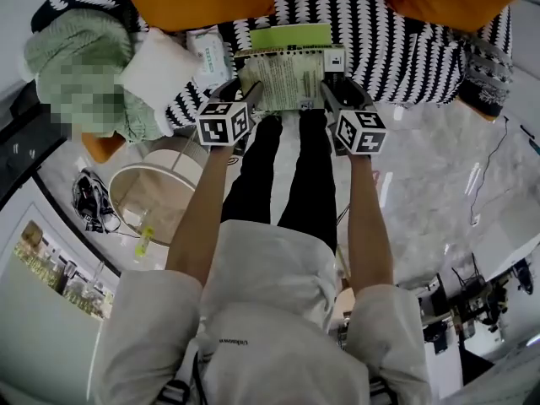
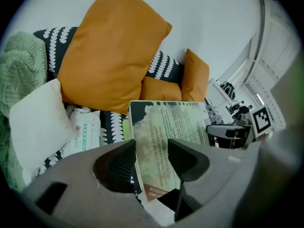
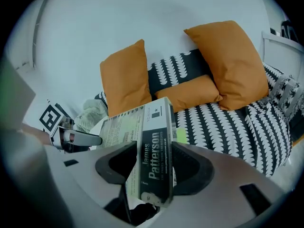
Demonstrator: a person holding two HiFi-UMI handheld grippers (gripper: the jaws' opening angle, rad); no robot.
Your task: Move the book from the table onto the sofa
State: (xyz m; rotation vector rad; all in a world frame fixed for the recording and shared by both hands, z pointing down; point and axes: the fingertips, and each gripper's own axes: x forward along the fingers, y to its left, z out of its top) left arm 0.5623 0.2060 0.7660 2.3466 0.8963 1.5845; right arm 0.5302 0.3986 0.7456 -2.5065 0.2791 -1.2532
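The left gripper pinches one edge of the paperback book. The right gripper pinches its spine, above the sofa.

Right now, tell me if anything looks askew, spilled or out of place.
Nothing spilled or damaged. The book, clamped by the left gripper and right gripper, sits square at the sofa's front edge.

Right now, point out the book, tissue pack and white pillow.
book (image 1: 291, 78), head view, middle of cover
tissue pack (image 2: 86, 131), left gripper view, printed front
white pillow (image 2: 38, 122), left gripper view, middle of face
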